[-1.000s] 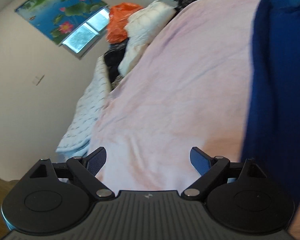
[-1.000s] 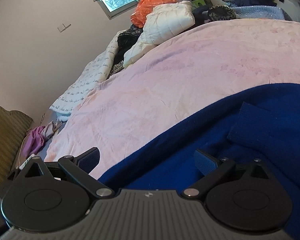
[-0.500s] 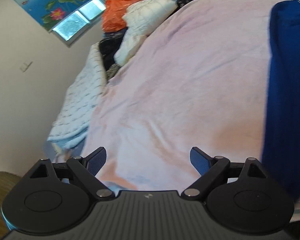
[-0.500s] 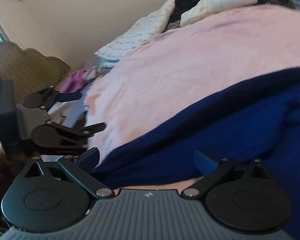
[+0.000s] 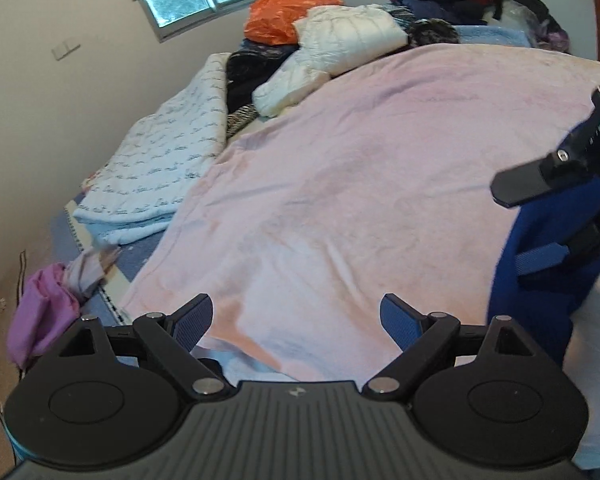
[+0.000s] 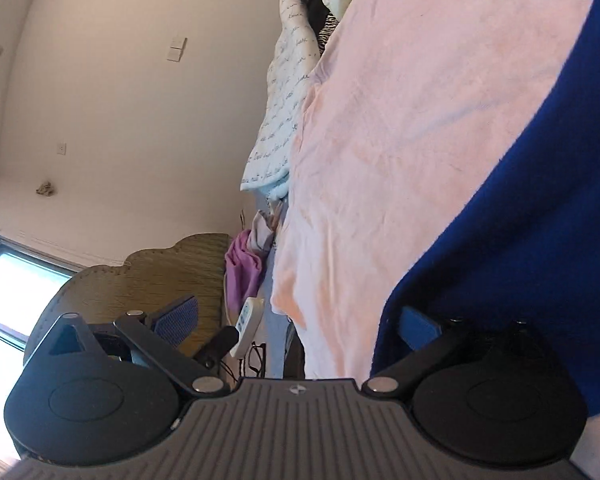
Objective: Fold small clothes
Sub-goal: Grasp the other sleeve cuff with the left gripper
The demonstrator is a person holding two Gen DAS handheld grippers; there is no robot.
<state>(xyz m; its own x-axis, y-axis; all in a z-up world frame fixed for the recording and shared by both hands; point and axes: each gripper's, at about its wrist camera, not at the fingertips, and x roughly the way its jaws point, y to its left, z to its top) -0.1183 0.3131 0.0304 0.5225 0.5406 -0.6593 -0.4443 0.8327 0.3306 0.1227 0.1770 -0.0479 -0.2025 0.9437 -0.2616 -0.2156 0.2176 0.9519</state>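
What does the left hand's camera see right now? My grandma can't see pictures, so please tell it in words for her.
The left gripper hangs open over a pink blanket on a bed. The right gripper is by a dark blue garment at the right edge, and clothes are heaped at the far end.

The left gripper (image 5: 296,314) is held with its jaws spread wide and nothing gripped between them. The right gripper (image 6: 300,318) is rolled sideways, jaws likewise spread, and is also seen at the right edge of the left wrist view.
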